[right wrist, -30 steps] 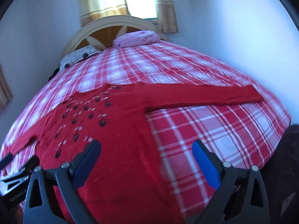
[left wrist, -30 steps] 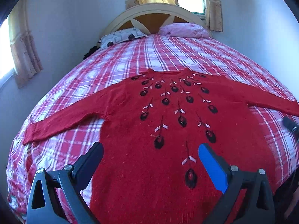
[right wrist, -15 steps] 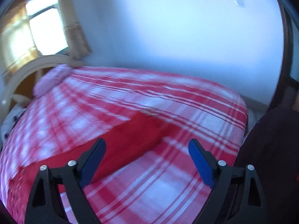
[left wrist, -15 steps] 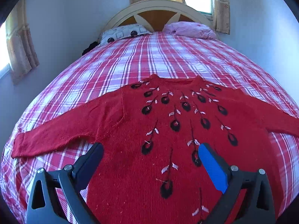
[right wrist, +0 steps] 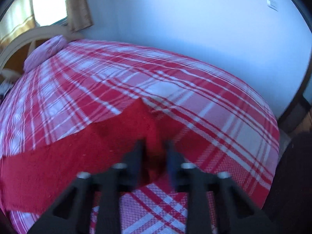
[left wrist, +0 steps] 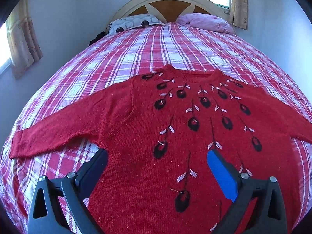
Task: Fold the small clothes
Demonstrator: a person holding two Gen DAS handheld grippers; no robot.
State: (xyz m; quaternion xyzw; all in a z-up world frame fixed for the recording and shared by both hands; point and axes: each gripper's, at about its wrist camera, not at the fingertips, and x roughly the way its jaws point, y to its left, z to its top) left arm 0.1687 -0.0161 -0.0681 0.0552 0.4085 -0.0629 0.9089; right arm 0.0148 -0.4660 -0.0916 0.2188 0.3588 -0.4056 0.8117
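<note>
Red sweater (left wrist: 175, 136) spread flat at frame centre on plaid bed (left wrist: 156, 44). Left gripper (left wrist: 157, 159) above hem, jaws wide. Right gripper (right wrist: 155, 156) clenched on sleeve (right wrist: 87, 146), lower centre.

red sweater (left wrist: 136, 136) with black-and-white motifs, red-white plaid bedspread (left wrist: 156, 44)

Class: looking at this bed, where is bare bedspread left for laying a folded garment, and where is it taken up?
Free: the plaid bedspread between the red sweater neckline and the pillows; also beyond the right sleeve, toward the wall. Crowded: the near half, under sweater body and sleeves, with the left gripper open above it and the right gripper pinching the sleeve.
</note>
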